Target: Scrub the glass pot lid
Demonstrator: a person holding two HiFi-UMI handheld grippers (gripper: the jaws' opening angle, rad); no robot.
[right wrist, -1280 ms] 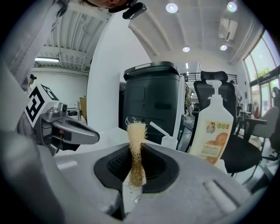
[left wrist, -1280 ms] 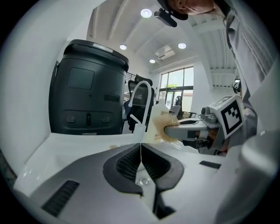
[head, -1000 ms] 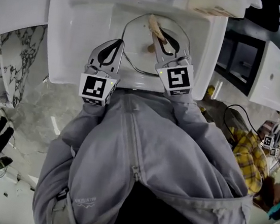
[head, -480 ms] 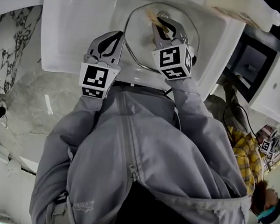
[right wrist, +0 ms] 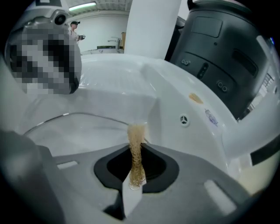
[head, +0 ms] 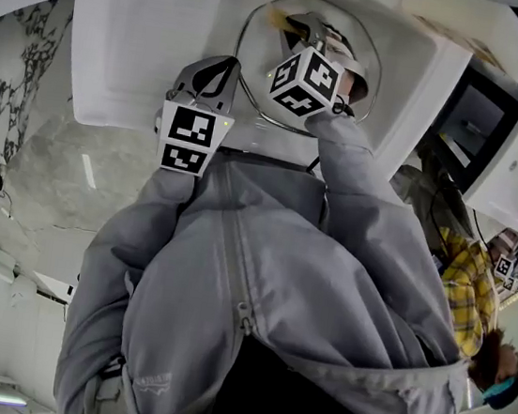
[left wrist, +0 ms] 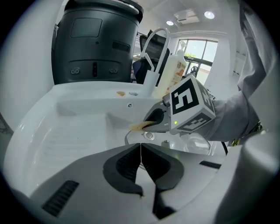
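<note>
Both my claws have dropped lower into the sink [head: 136, 62]. The right claw [right wrist: 135, 153] has turned and come down over the lid [head: 258, 54], which lies in the sink. It is clenched on the scrubber [right wrist: 136, 131]. The left claw [left wrist: 141, 151] is clenched shut on nothing, by the lid's rim. I think scrubbing can start now.
</note>
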